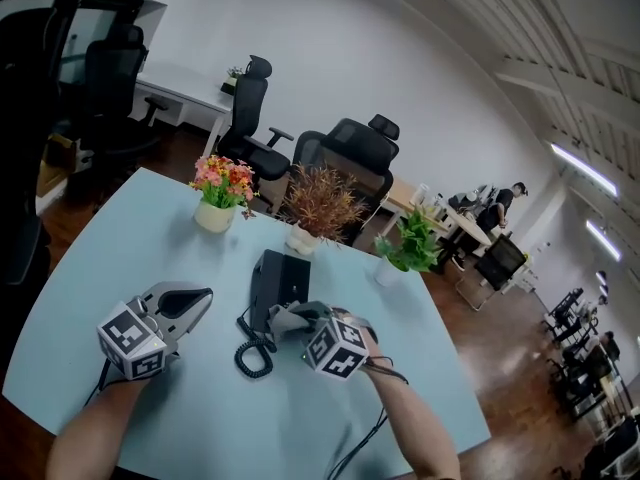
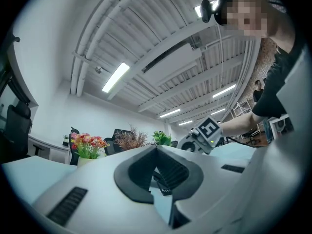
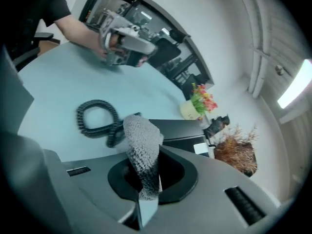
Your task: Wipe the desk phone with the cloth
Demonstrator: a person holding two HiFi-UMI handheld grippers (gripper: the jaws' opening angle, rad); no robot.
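Cloth (image 3: 142, 147) is sitting clamped in the right gripper (image 1: 292, 318) by the phone (image 1: 277, 276), wiping seemingly barely started; left gripper (image 1: 203, 297) is hovering closed and empty

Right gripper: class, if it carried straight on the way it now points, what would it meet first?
Most likely the desk phone. The right gripper has its jaws shut on the cloth, whose free end reaches toward the phone's near edge. The coiled cord lies off to one side. Depth is uncertain.
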